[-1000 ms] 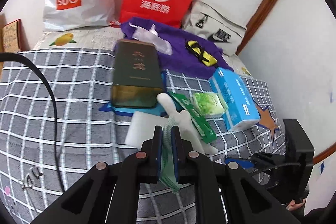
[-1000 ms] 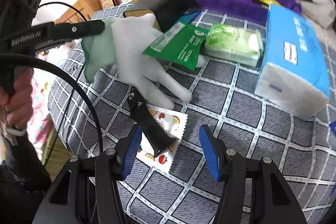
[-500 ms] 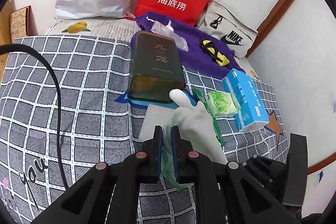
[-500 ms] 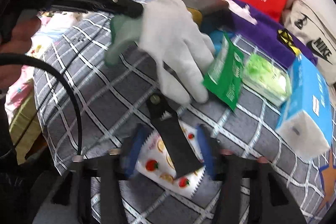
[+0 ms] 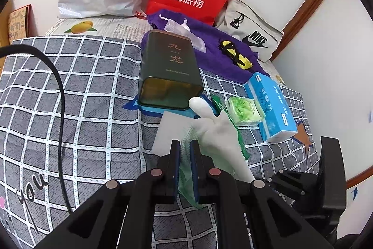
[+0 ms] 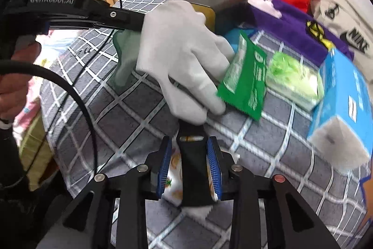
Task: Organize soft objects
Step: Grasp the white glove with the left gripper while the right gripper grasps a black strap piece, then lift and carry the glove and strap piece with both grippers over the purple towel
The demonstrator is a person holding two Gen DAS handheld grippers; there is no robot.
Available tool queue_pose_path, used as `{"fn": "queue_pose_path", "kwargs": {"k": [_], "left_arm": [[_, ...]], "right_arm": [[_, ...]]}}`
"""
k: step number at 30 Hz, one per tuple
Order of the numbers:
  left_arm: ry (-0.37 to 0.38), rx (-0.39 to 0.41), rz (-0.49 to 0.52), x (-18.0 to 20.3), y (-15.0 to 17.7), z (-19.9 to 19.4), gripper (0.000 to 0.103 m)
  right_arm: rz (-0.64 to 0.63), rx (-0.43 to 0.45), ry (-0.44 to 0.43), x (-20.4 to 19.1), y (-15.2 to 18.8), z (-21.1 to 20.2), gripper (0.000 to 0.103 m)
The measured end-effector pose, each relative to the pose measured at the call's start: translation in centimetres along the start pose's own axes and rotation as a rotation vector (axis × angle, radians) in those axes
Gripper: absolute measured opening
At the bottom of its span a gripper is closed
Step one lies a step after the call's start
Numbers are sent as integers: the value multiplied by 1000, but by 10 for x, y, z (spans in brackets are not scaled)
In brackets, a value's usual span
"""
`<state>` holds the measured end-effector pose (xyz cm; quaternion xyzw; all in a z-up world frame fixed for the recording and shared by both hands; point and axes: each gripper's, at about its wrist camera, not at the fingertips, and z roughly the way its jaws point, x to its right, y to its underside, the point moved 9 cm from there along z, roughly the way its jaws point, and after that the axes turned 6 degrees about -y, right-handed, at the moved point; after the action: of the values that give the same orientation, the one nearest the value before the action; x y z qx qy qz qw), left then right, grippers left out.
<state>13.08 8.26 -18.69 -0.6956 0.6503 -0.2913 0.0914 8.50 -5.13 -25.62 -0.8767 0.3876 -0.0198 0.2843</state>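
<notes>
Noted left hand-held gripper (image 5: 184,155) pinching white glove (image 6: 177,55) by its green cuff, fingers trailing toward lower right, above right hand-held gripper (image 6: 189,162) clamped on black clip (image 6: 194,176) over fruit-print packet (image 6: 173,181), lower centre, on bed (image 5: 81,95).

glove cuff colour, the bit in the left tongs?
Green cuff, white glove body. Clearest in the left wrist view.

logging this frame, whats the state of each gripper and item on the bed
left gripper: shut on the white glove's cuff
white glove: lifted, fingers hanging down
right gripper: closed around the black clip
black clip: between the jaws, over a fruit-print packet
dark tin: lying on its side
</notes>
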Motion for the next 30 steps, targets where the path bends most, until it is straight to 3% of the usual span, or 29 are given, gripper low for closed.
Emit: {"fn": "queue_pose_path", "kwargs": {"k": [1,8,16,22,27,30], "left_arm": [[4,-1,-2,0,0,1,9],[52,39,-27,-2,-8,-14,9],[94,110,-10,13,-26,-52,9],[77,157,36,26,-42,-75,9],[43,119,61,26,-38,-55,10],[5,49,54,19,-22,-25,25]], "right_arm": [[-10,4,0,-3,1,0,28],[63,21,-67,10,2,-24,27],[125,81,-24,39,7,-61,27],[157,134,-11,53,0,-83,27],[151,138,-7,56,-1,-84,27],[156,125,-9,58,3,-81,27]]}}
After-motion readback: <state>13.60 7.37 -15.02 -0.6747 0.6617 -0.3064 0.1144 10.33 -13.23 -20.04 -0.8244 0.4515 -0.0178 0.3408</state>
